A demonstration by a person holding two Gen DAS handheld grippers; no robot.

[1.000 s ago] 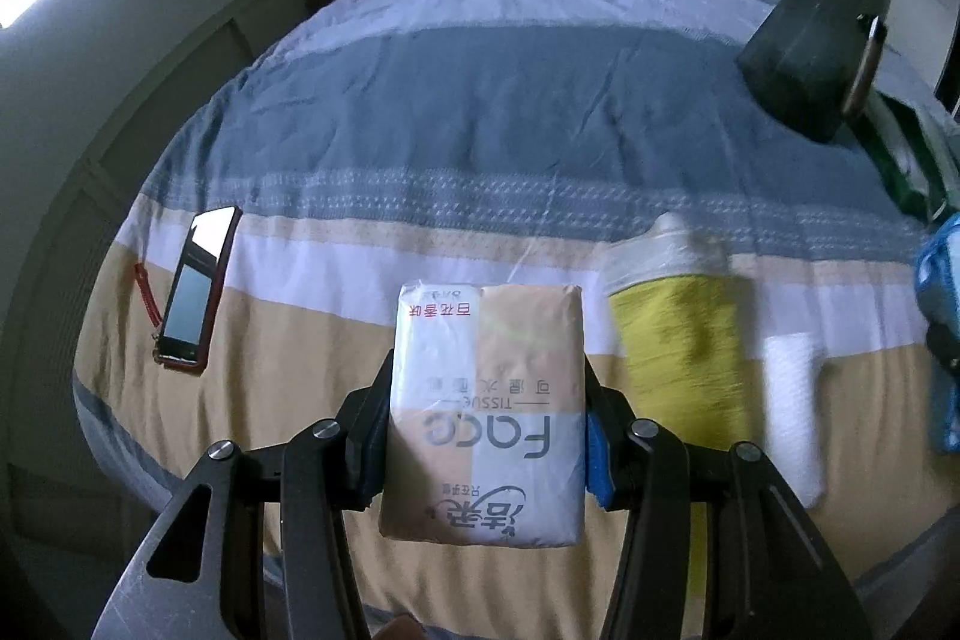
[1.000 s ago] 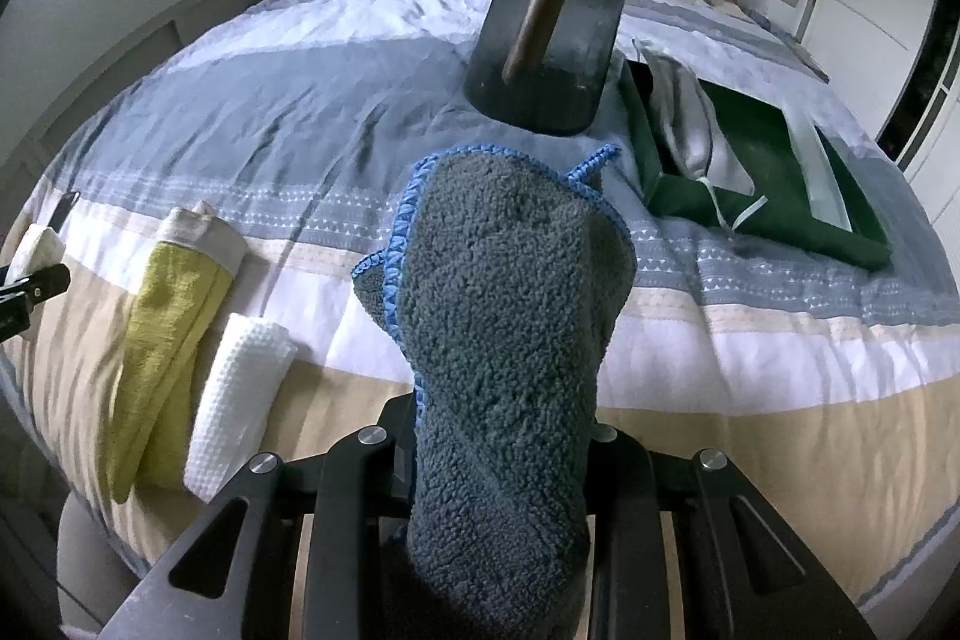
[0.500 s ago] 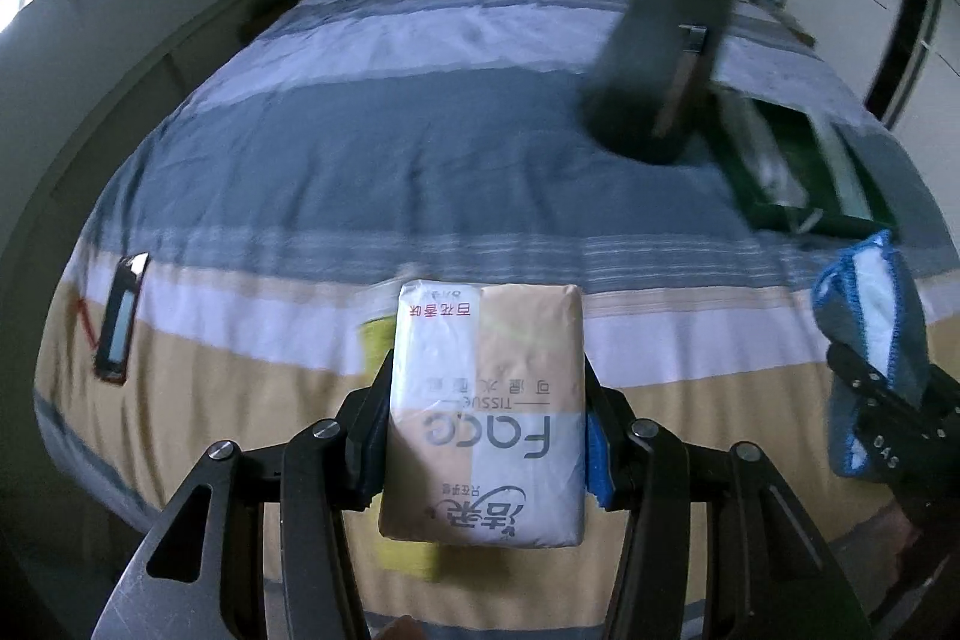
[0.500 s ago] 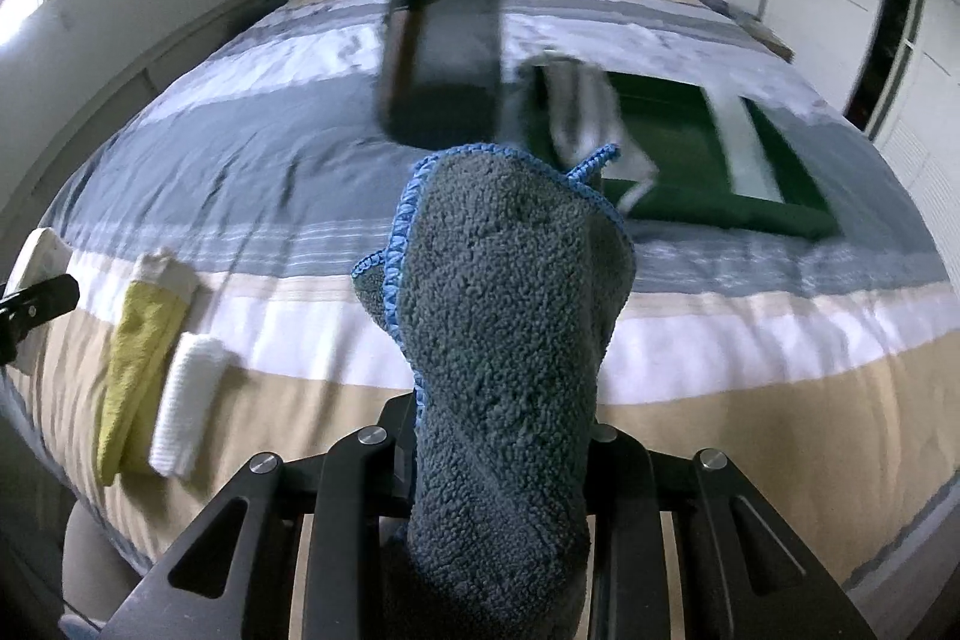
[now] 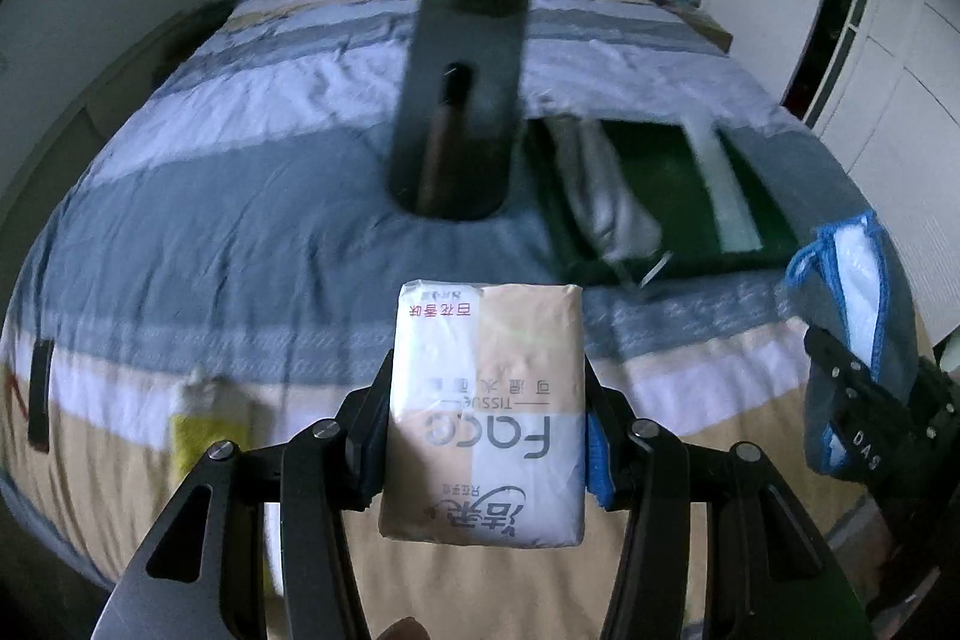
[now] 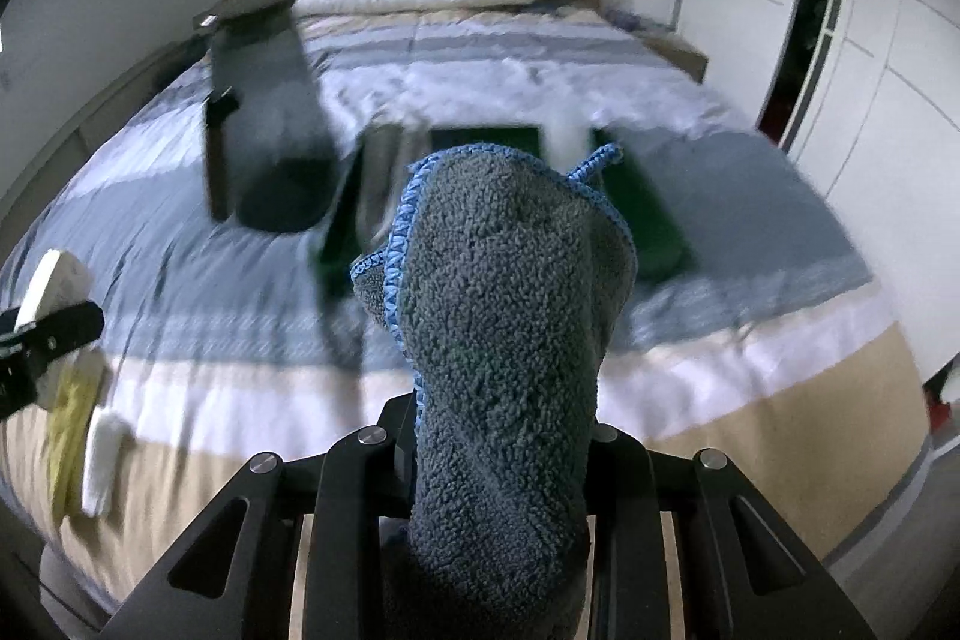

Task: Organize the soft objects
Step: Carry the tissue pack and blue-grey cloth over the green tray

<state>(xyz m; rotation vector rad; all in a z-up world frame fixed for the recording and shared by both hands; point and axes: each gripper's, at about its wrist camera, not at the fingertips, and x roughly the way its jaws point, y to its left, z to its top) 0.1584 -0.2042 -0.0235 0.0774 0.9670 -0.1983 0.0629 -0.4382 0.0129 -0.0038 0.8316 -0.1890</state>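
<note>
L claw [image 5: 486, 424] grips tissue pack [image 5: 486, 412]; R claw [image 6: 504, 436] – grey towel [image 6: 504, 340]

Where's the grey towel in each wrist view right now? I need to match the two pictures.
Left wrist: grey towel at the right edge, white side showing, held in the right hand-held gripper.
Right wrist: grey towel centre foreground, filling the jaws.
Shared landmark: the dark bin standing on the bed.
</note>
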